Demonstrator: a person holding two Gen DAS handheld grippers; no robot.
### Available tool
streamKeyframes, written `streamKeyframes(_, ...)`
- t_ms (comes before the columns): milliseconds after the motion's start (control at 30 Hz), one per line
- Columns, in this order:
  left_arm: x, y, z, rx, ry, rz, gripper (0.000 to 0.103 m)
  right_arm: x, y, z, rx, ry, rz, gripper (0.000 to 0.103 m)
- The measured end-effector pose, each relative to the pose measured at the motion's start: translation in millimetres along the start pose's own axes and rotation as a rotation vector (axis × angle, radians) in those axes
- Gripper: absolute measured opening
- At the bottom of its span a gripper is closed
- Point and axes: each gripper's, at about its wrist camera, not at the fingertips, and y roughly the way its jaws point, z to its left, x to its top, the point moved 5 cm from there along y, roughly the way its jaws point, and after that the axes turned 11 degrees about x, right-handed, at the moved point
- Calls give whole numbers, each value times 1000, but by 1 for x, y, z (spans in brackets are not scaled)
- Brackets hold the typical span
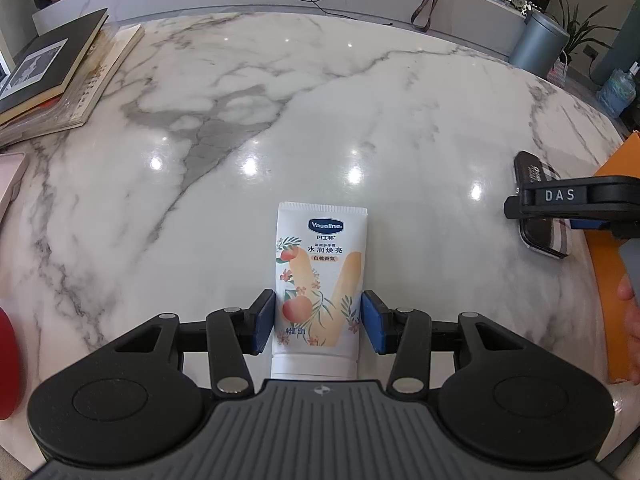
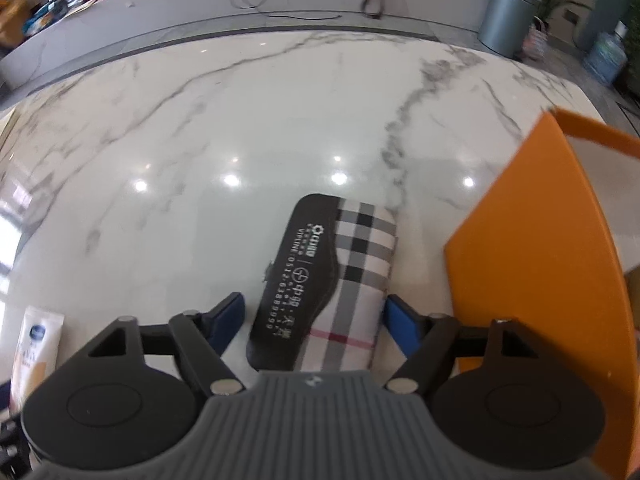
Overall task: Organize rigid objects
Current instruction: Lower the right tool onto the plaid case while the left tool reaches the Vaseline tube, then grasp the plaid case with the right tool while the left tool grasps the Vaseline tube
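A white Vaseline hand-cream tube [image 1: 319,280] lies on the marble table [image 1: 280,120] between the blue pads of my left gripper [image 1: 319,322]. The pads stand at the tube's sides; a slight gap shows on the right. The tube also shows at the left edge of the right wrist view [image 2: 36,348]. A black and plaid case [image 2: 332,276] lies between the fingers of my right gripper [image 2: 316,320], with a clear gap on the left side, so the jaws are open. The case and right gripper also show in the left wrist view [image 1: 540,208].
An orange box [image 2: 540,264] stands open just right of the case. A stack of books [image 1: 56,76] lies at the table's far left, a pink box [image 1: 10,180] below it, a red object [image 1: 8,364] at the left edge. A grey bin [image 1: 538,40] stands beyond the table.
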Motion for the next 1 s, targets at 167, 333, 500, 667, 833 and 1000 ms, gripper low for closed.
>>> streamKeyframes(167, -2, -2, -2, 9, 23, 9, 53, -10, -3, 12, 62, -89, 38, 67)
streamKeyframes(333, -7, -4, -3, 16, 51, 33, 53, -35, -14, 27, 126, -177, 76, 66)
streamKeyframes(500, -12, -9, -7, 15, 78, 66, 53, -70, -32, 37, 204, -270, 122, 66)
streamKeyframes(667, -19, -15, -16, 23, 125, 106, 53, -102, -48, 42, 261, -321, 163, 66)
streamKeyframes(833, -31, -20, -27, 33, 179, 135, 53, -117, -57, 43, 270, -341, 158, 66)
streamKeyframes(1000, -34, -18, -27, 44, 163, 133, 62, -114, -57, 38, 292, -257, 148, 77)
